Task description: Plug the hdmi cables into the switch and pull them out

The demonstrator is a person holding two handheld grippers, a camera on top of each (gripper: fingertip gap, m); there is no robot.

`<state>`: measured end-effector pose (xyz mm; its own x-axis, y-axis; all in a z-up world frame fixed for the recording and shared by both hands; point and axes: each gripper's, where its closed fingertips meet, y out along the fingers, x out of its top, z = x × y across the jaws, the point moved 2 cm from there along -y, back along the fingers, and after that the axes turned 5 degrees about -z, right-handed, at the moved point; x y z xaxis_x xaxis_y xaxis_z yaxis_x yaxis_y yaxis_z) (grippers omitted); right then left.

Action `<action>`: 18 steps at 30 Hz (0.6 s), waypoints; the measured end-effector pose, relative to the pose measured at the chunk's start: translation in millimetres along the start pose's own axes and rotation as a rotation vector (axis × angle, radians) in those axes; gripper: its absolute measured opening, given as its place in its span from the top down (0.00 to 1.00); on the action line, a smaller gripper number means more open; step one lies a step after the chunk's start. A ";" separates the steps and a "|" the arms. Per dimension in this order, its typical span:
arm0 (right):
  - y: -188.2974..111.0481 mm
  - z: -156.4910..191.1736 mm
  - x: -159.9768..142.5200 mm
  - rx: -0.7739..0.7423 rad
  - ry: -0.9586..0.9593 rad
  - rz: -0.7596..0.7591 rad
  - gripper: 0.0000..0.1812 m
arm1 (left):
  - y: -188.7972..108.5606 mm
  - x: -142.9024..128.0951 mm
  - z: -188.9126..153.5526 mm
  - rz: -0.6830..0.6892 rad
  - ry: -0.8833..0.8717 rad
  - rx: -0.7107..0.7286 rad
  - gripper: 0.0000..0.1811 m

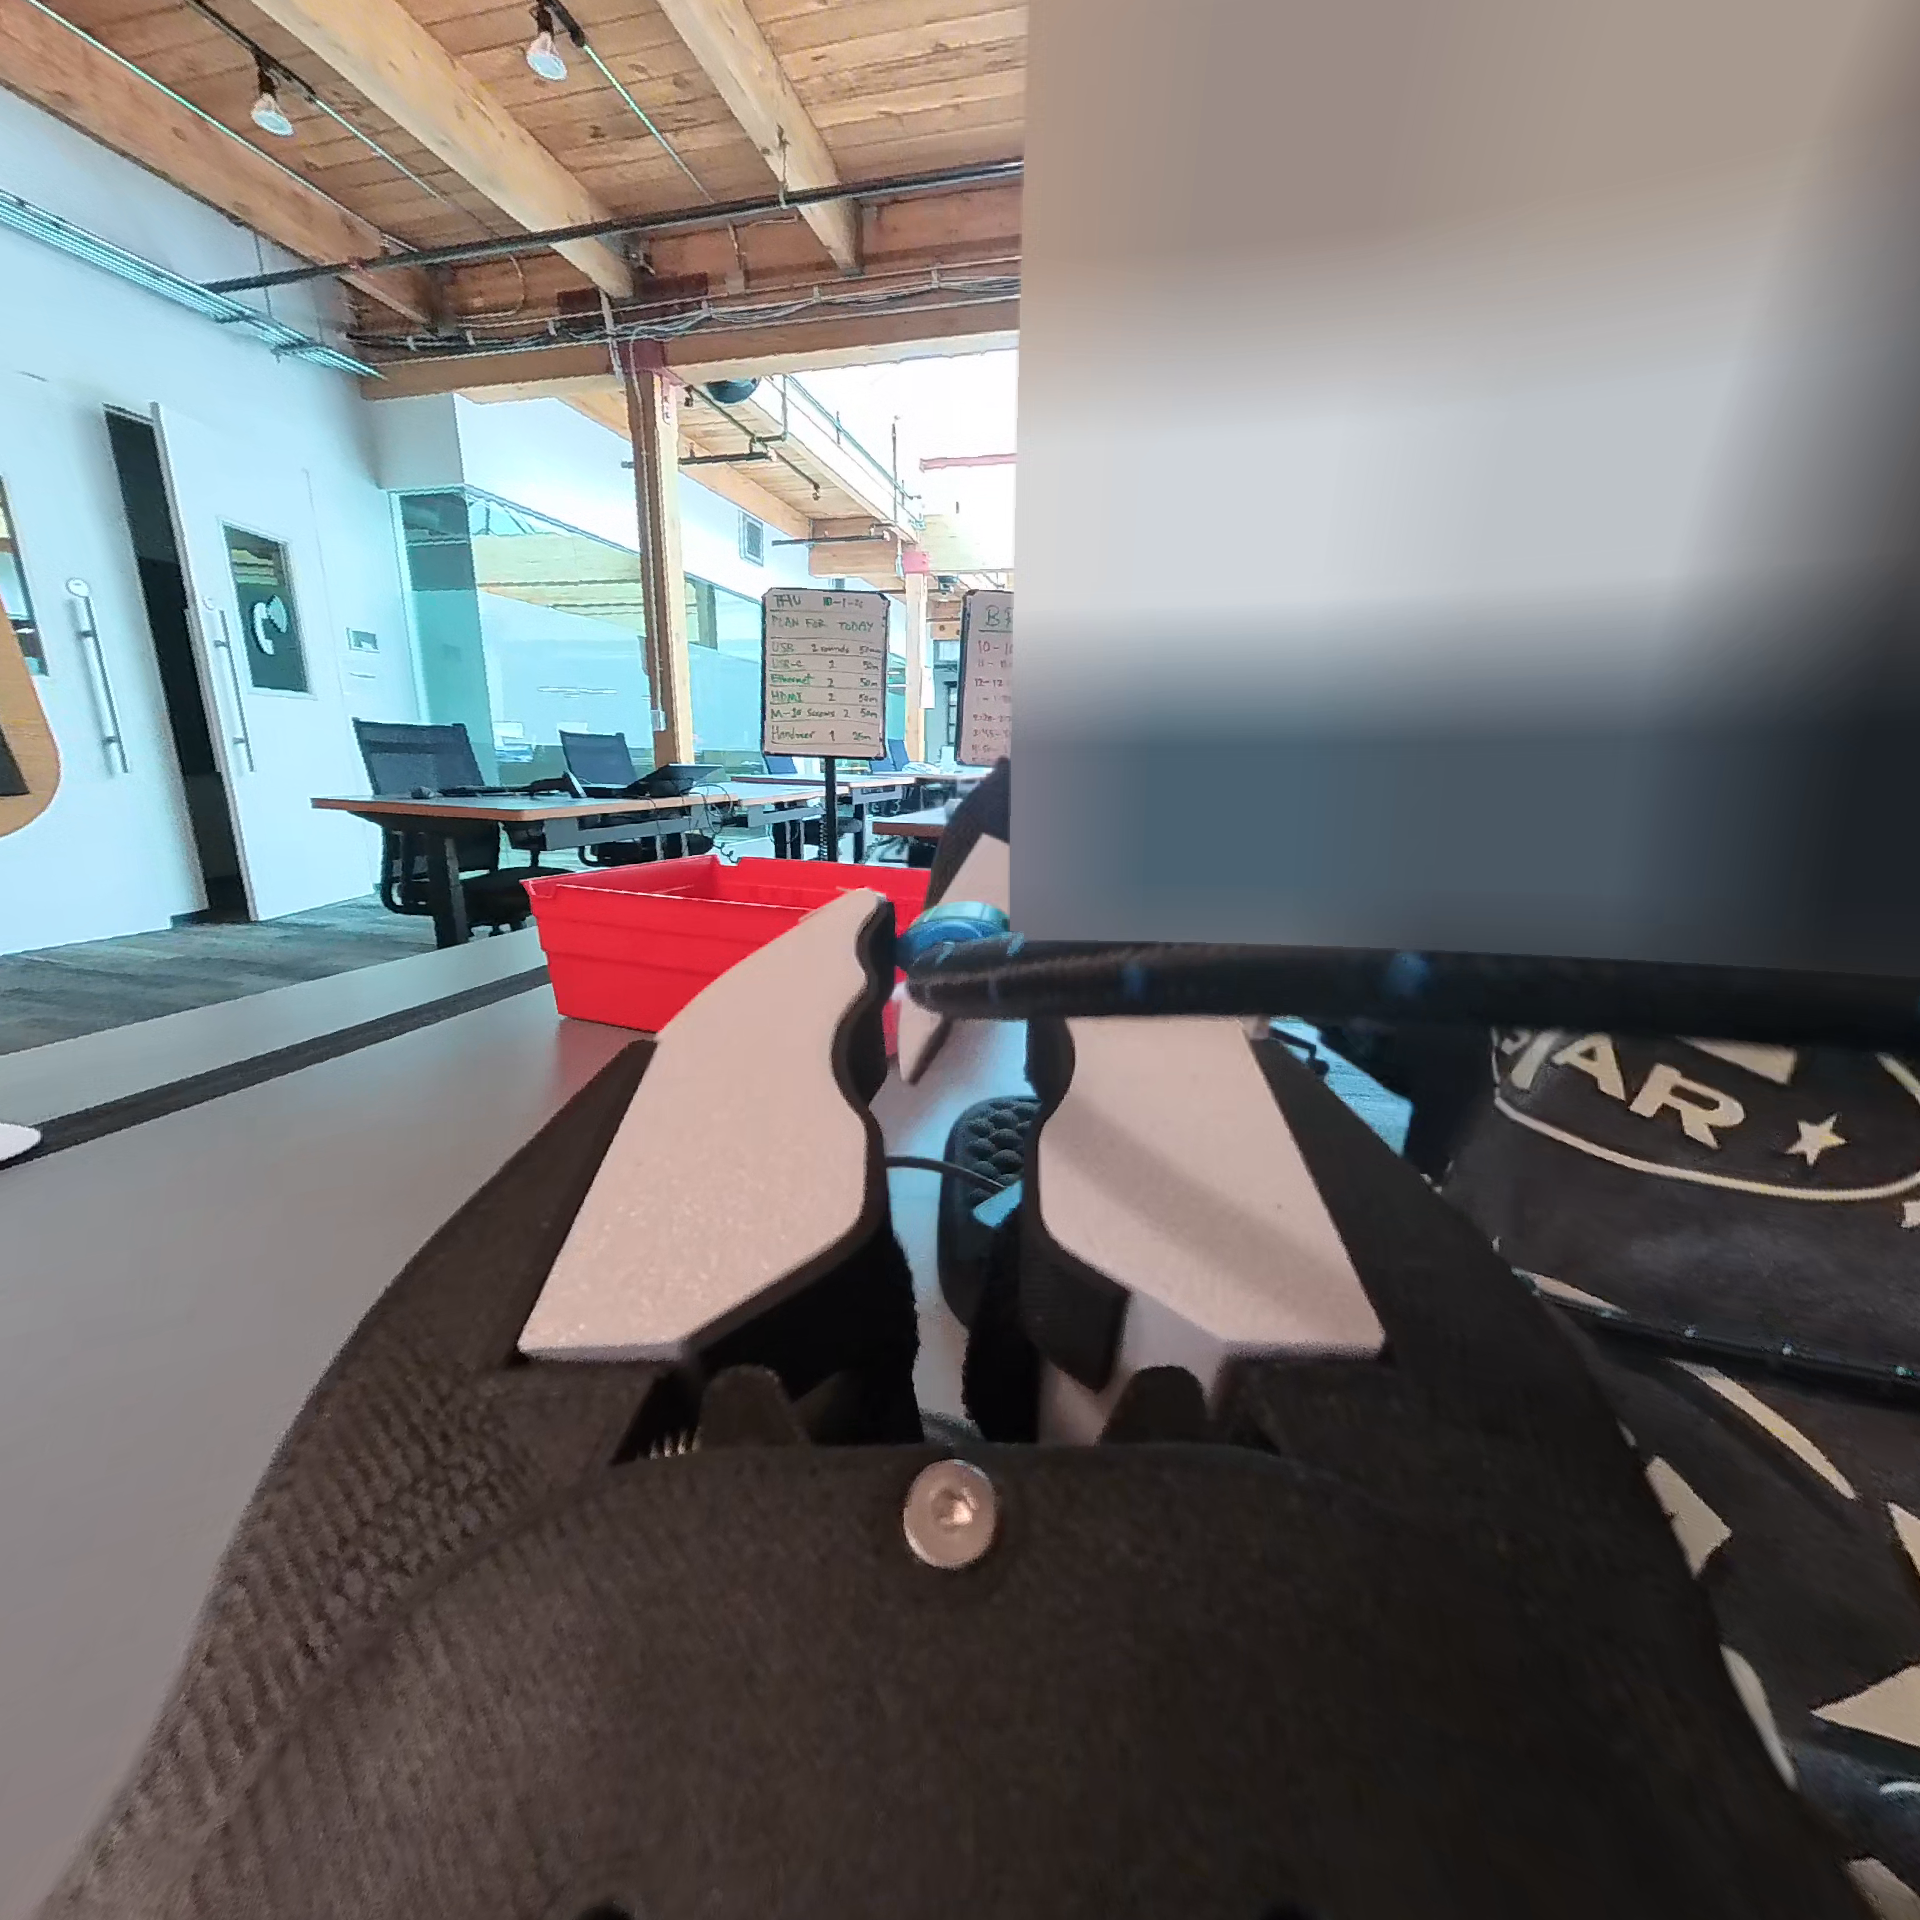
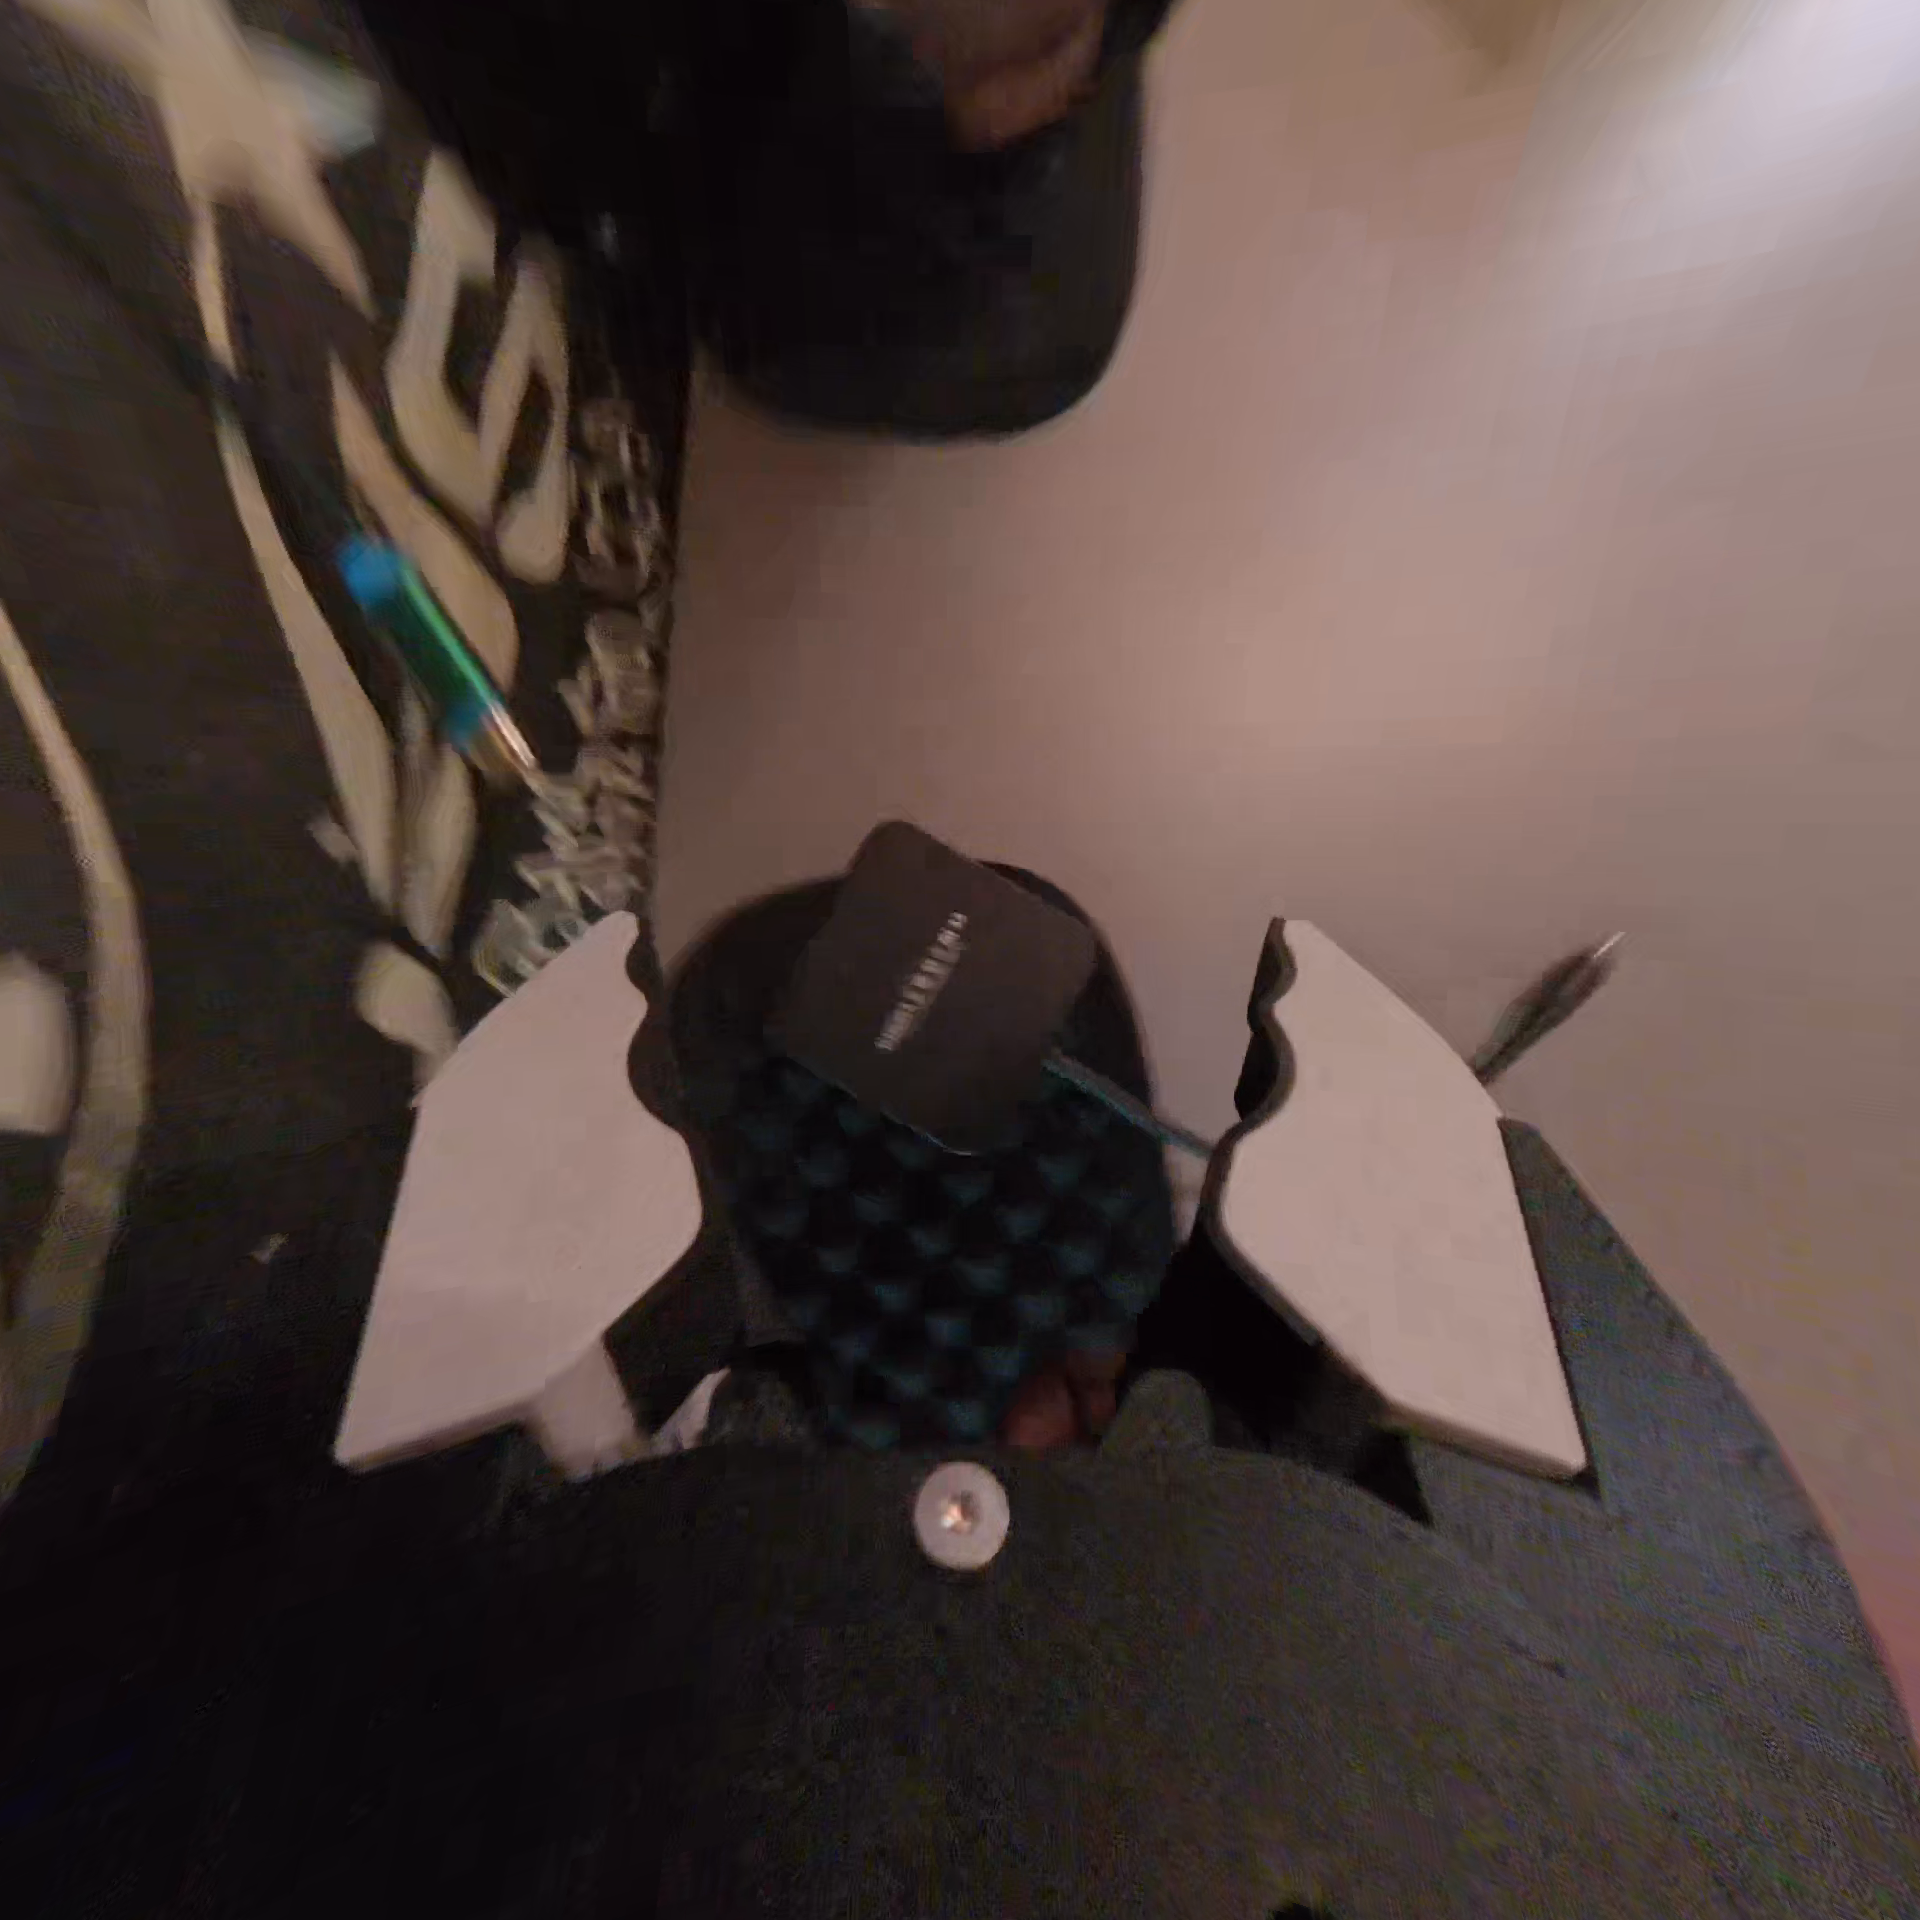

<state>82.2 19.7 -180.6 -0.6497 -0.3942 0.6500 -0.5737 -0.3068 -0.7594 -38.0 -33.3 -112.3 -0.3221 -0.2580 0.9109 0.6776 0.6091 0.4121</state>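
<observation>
The left gripper (image 1: 961,997) is held low over the grey worktop (image 1: 260,1195), its pale fingers (image 1: 727,1132) pointing far into an open office. A black braided HDMI cable (image 1: 1455,982) with blue flecks runs in from the right, level with the fingertips, and its blue end collar (image 1: 940,935) sits at the tip of the left finger. The jaws stand slightly apart; whether they pinch the cable cannot be told, because the cable crosses in front of the right finger. Beyond the fingertips stands a red bin (image 1: 665,935), and a black cloth with pale printed shapes (image 1: 1714,1195) lies to the right.

The right gripper (image 2: 951,987) looks down on the worktop (image 2: 1351,520) with its jaws spread wide and gripping nothing. Between the fingers (image 2: 540,1164) lies the switch (image 2: 930,1018), a small black square box with rounded corners and a line of pale marking on top, tilted on a dark dimpled foam pad (image 2: 935,1247). A thin greenish cable (image 2: 1132,1117) leaves its near right corner. To the left, on the printed cloth (image 2: 156,831), lies a second plug (image 2: 436,655) with a blue collar, green body and metal tip, blurred, well apart from the switch.
</observation>
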 end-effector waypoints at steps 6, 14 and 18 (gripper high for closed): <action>16.4 10.0 -24.0 -0.234 0.567 0.001 0.40 | 2.0 -3.0 -0.6 0.024 0.034 0.010 0.88; 35.3 6.4 -47.8 -0.303 0.408 0.243 0.59 | 3.0 -4.1 -1.9 0.033 0.050 0.008 0.88; 9.1 -1.7 -65.6 -0.241 0.146 0.336 0.61 | 2.8 -2.8 -2.6 0.021 0.036 0.000 0.88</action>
<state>118.8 44.2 -230.0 -0.8739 -0.3059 0.3778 -0.4070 0.0355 -0.9127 -33.6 -32.8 -113.6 -0.2841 -0.2718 0.9194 0.6838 0.6148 0.3931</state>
